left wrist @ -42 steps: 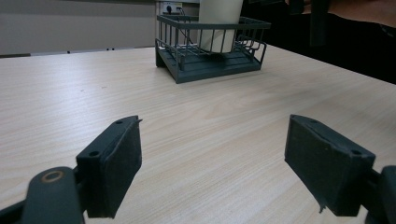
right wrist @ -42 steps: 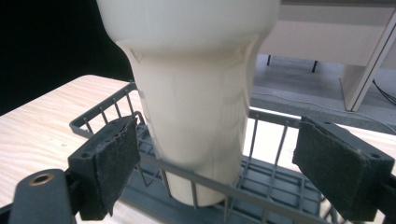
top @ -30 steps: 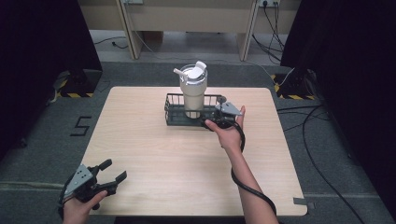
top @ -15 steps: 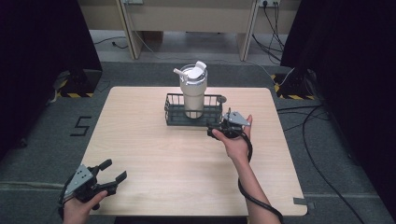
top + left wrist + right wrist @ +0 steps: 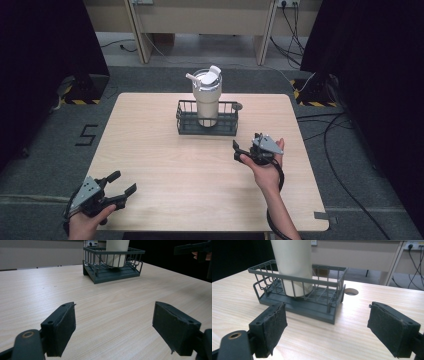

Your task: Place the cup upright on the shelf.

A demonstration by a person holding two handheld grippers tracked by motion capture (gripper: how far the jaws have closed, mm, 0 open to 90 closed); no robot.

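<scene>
A cream tumbler (image 5: 207, 99) with a white lid and straw stands upright in a dark wire basket (image 5: 186, 123) at the back middle of the wooden table (image 5: 165, 165). My right gripper (image 5: 246, 145) hovers open a short way in front and to the right of the basket, with nothing between its pads (image 5: 274, 327). In the right gripper view the basket (image 5: 329, 312) and tumbler (image 5: 292, 265) sit just ahead. My left gripper (image 5: 125, 184) rests open at the table's front left corner, far from the basket (image 5: 110, 272), its pads (image 5: 175, 327) empty.
A round cable hole (image 5: 237, 106) lies in the table just right of the basket. Cables (image 5: 325, 130) trail over the grey floor to the right. Wooden furniture legs (image 5: 140, 30) stand beyond the far edge. Dark curtains flank both sides.
My right gripper has drawn back from the basket's right end toward the front right, and its jaws stand open. The left gripper has not moved.
</scene>
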